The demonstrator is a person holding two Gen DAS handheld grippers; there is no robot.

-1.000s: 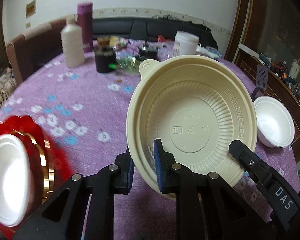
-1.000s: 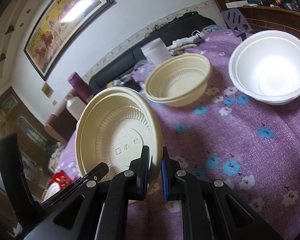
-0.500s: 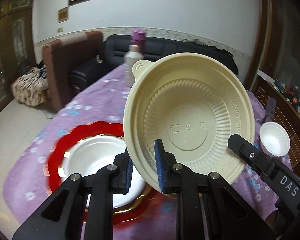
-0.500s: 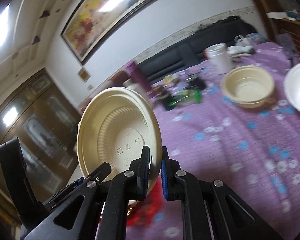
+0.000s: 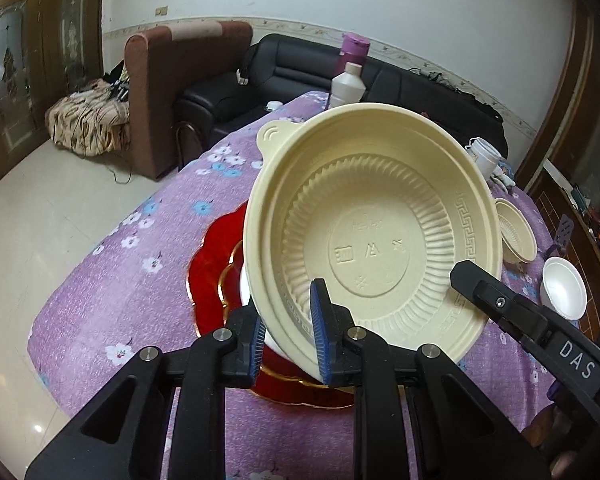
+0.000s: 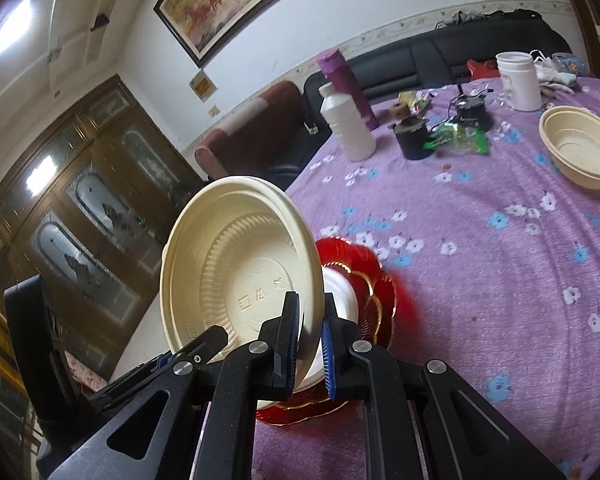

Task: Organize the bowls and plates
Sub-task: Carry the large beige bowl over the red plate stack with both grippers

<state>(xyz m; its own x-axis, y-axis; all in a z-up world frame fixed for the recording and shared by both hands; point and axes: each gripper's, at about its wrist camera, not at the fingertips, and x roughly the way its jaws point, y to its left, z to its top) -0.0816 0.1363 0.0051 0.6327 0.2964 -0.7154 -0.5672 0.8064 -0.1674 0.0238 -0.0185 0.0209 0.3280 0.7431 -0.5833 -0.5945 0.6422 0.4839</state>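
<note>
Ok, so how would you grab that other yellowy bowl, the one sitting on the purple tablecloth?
Probably by its rim. The cream bowl sits upright and open on the purple tablecloth, so one finger can go inside and one outside its thin wall. I'd come from above at the near edge, which looks free; the white tub and wrappers stand behind and beside it.

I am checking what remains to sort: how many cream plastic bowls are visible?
2. One ribbed cream plastic bowl is held by both grippers above the red plate; another sits far across the purple table. More may be hidden.
</note>
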